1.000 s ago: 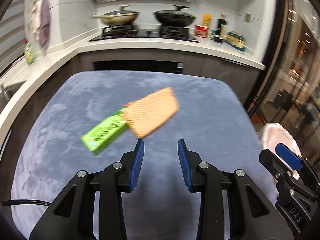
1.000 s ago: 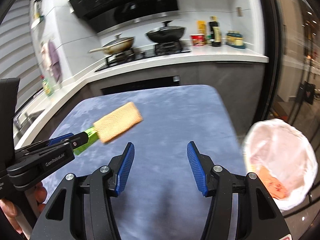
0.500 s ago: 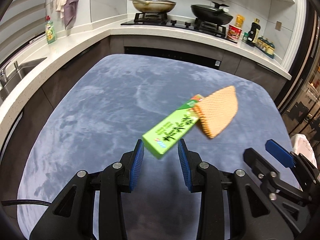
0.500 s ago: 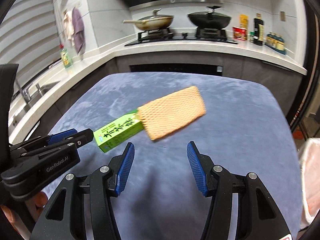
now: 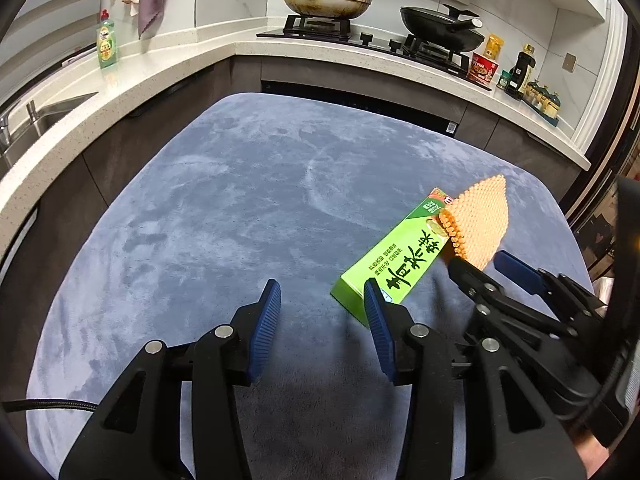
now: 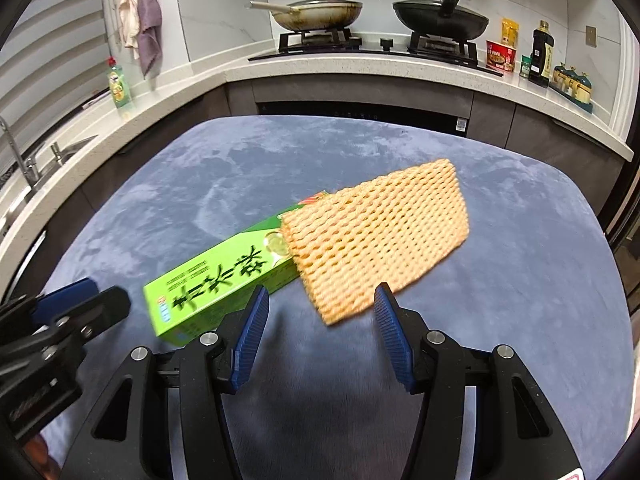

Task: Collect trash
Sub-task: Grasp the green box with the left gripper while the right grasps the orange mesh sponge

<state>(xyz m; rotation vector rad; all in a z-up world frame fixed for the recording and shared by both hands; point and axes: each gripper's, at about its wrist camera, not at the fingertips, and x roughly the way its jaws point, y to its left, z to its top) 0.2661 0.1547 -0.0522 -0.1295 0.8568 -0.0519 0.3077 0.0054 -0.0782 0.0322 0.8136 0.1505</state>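
While foam net (image 6: 376, 240) overlaps green box (image 6: 224, 276), pans (image 6: 316, 14) behind.

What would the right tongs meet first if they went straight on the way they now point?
Probably the orange foam net: its near corner lies just ahead of the open right tongs, overlapping the green box. Depth is uncertain.

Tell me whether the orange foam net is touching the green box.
Touching. The right wrist view shows the foam net lying over the far end of the green box, covering its top face with no gap between them.
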